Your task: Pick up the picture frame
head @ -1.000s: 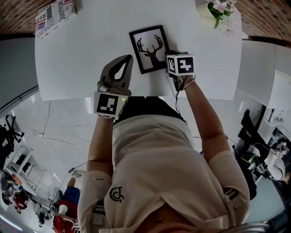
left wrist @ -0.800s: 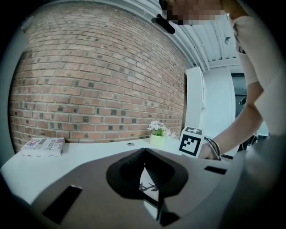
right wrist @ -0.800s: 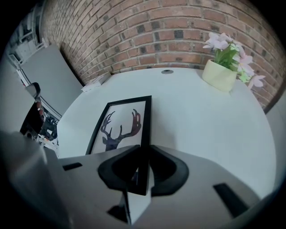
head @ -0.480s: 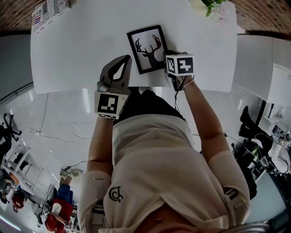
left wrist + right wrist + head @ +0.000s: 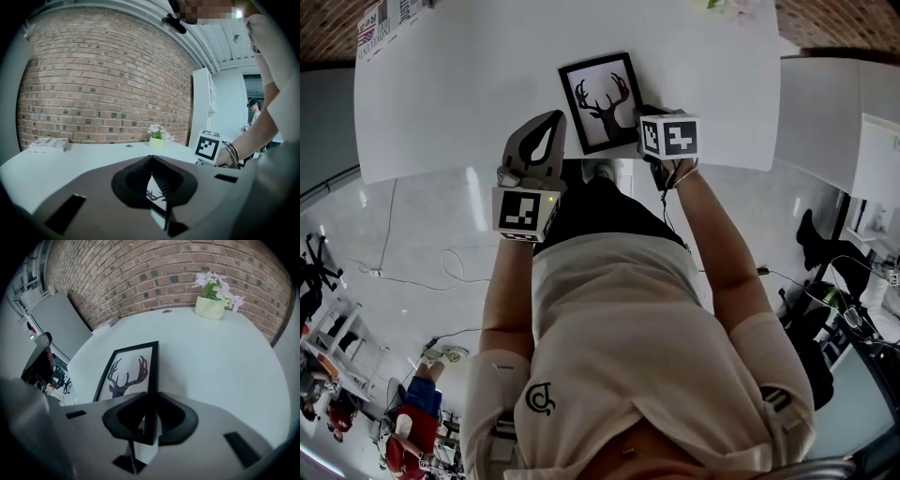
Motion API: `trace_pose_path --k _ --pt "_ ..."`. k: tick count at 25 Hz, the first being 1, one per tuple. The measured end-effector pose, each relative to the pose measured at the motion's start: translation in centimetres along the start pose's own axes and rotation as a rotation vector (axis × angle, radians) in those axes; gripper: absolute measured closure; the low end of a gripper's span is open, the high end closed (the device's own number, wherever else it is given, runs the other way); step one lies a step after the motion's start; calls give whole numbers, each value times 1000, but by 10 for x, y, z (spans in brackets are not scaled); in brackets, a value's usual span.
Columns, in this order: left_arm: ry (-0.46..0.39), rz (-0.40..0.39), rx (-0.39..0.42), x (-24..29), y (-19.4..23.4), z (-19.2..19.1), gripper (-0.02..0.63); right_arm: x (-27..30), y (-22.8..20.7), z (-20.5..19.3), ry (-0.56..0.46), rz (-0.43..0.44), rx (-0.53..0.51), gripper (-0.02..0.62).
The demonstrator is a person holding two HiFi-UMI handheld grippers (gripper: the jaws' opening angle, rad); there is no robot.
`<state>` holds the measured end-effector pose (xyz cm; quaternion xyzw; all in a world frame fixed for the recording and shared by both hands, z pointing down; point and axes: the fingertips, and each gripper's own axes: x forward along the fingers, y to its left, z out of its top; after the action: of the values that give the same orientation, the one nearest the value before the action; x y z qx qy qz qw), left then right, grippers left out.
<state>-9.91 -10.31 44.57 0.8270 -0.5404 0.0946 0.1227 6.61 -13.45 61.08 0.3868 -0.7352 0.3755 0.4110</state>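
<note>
The picture frame (image 5: 600, 101) is black-edged, with a deer-head silhouette on white, and hangs over the near part of the white table (image 5: 441, 103). My right gripper (image 5: 649, 112) is shut on the frame's right-hand edge. In the right gripper view that black edge (image 5: 151, 380) stands clamped between the jaws of the right gripper (image 5: 149, 401). My left gripper (image 5: 551, 120) is to the left of the frame, apart from it, shut and holding nothing. In the left gripper view the tips of the left gripper (image 5: 151, 159) meet, and a bit of the frame (image 5: 157, 193) shows behind them.
A pale pot of pink flowers (image 5: 211, 305) stands at the table's far side near the brick wall. A folded newspaper (image 5: 380, 21) lies at the far left corner. A small round disc (image 5: 167, 311) sits on the tabletop. A white cabinet (image 5: 839, 112) is at the right.
The table has slid upward in the head view: both grippers and the held frame have drawn back toward its near edge. Both grippers' jaws stand as before.
</note>
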Motion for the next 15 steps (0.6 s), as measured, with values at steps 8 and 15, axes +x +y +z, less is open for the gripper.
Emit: trace_pose_path --k 8,15 --pt "9 -11 14 -14 -30 -17 594 -12 -6 -34 -3 -5 32 518" --pt "24 -11 4 -22 -36 -30 594 -17 -8 -46 -8 -16 43 518"
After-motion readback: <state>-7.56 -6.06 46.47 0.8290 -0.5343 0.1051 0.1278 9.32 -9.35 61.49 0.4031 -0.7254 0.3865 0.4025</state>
